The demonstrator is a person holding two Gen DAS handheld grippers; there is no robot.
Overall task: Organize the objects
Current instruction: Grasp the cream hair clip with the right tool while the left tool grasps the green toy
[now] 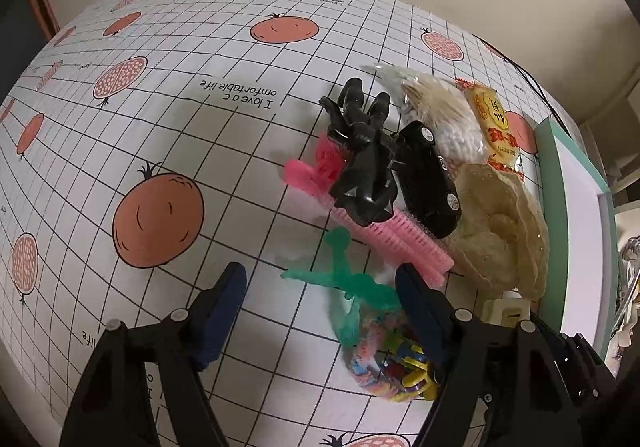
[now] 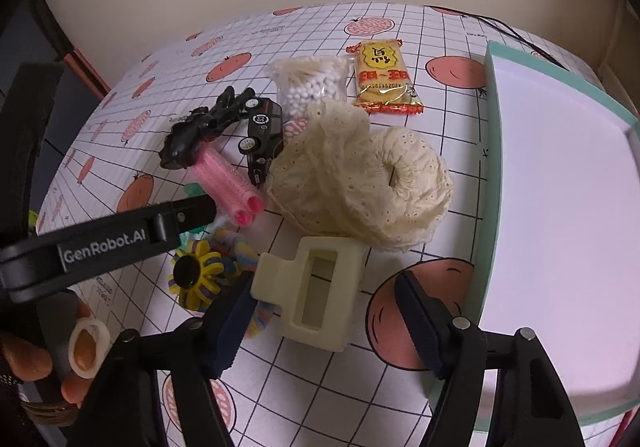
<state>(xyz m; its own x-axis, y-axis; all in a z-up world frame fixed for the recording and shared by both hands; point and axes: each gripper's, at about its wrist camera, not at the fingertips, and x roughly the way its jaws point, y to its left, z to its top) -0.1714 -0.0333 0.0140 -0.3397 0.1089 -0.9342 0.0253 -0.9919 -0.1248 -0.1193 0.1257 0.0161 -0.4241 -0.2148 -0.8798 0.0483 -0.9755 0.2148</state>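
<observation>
Progress looks nil: tray [image 2: 560,175], just right of the right gripper [image 2: 324,323], is bare inside, and every item sits in one heap on the table [image 1: 168,119].

Right gripper: jaws apart, nothing held, cream hair claw [image 2: 316,291] between them.

Left gripper [image 1: 320,303]: jaws apart, empty, green figure [image 1: 352,279] and hair ties [image 1: 380,363] between/below its fingers.

Ahead of both: pink rollers [image 2: 228,179], black figure [image 1: 360,163], toy car [image 1: 428,183], lace scrunchie [image 2: 360,175], cotton swab bag [image 2: 308,83], yellow snack pkt [image 2: 384,79].

Obstacles: items overlap, e.g. black figure on rollers, so a clean single pick looks tricky. Left gripper's arm crosses right view.
</observation>
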